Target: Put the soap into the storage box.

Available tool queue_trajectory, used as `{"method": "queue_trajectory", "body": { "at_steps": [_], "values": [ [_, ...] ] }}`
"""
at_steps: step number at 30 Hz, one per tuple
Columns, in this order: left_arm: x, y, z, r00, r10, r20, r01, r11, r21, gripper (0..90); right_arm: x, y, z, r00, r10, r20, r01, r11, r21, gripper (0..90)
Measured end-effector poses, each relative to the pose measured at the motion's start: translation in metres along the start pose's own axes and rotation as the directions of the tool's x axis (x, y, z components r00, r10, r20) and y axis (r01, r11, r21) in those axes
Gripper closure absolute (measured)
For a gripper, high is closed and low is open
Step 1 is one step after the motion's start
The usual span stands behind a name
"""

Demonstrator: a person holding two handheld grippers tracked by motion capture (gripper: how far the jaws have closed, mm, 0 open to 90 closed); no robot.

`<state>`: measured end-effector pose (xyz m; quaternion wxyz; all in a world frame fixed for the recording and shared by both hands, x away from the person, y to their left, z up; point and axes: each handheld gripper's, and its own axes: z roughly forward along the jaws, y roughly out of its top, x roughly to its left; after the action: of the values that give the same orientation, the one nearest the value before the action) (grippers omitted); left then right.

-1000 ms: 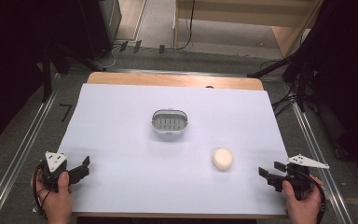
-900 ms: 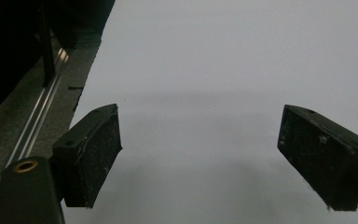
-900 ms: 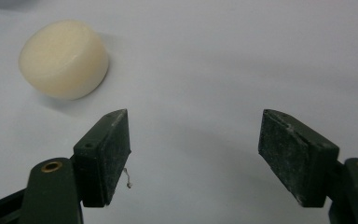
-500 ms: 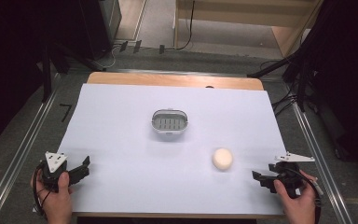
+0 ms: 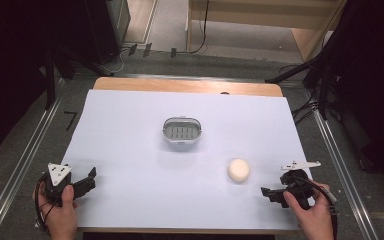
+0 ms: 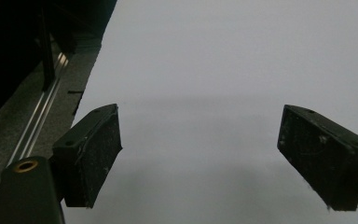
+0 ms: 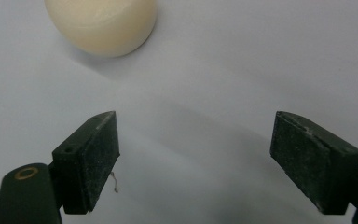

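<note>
Now the right gripper (image 5: 270,192) sits low at the table's near right edge, its jaws having just been opening; they stand wide apart with bare sheet between them; the pads (image 7: 89,161) are flat, matte black blocks, scuffed and dusty. Just ahead of them lies the ball (image 7: 101,24), cream-coloured, smooth and rounded, resting alone on the white sheet (image 5: 130,145), near the jaws but not touching. Over at the near left corner the left gripper (image 5: 91,177) is also spread wide, holding nothing. Mid-table, well apart from the ball, stands a small oval metal basket (image 5: 182,132), slotted base, shiny rim.
</note>
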<state>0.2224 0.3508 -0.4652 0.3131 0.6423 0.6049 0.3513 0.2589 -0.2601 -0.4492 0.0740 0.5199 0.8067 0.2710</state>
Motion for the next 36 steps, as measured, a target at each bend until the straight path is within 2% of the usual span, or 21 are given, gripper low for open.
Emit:
{"method": "queue_trajectory", "body": {
  "at_steps": [9, 13, 15, 36],
  "values": [
    [0.0, 0.0, 0.0, 1.0, 0.001, 0.002, -0.001, 1.0, -0.002, 14.3, 0.004, 0.007, 0.009, 0.9996, 0.022, 0.019, -0.023, 0.999, 0.042, 14.3],
    [0.0, 0.0, 0.0, 1.0, 0.001, 0.002, -0.001, 1.0, -0.002, 14.4, 0.009, 0.009, 0.014, 0.9997, 0.008, 0.023, -0.01, 0.998, 0.058, 14.2],
    [0.0, 0.0, 0.0, 1.0, 0.002, 0.003, -0.002, 1.0, -0.001, 14.3, 0.012, 0.011, 0.016, 0.9999, 0.005, 0.012, -0.006, 0.998, 0.064, 14.1],
    [0.0, 0.0, 0.0, 1.0, -0.001, 0.006, 0.001, 1.0, -0.001, 14.4, 0.033, 0.031, 0.034, 0.9989, -0.044, -0.015, 0.046, 0.995, 0.09, 14.1]
  ]
}}
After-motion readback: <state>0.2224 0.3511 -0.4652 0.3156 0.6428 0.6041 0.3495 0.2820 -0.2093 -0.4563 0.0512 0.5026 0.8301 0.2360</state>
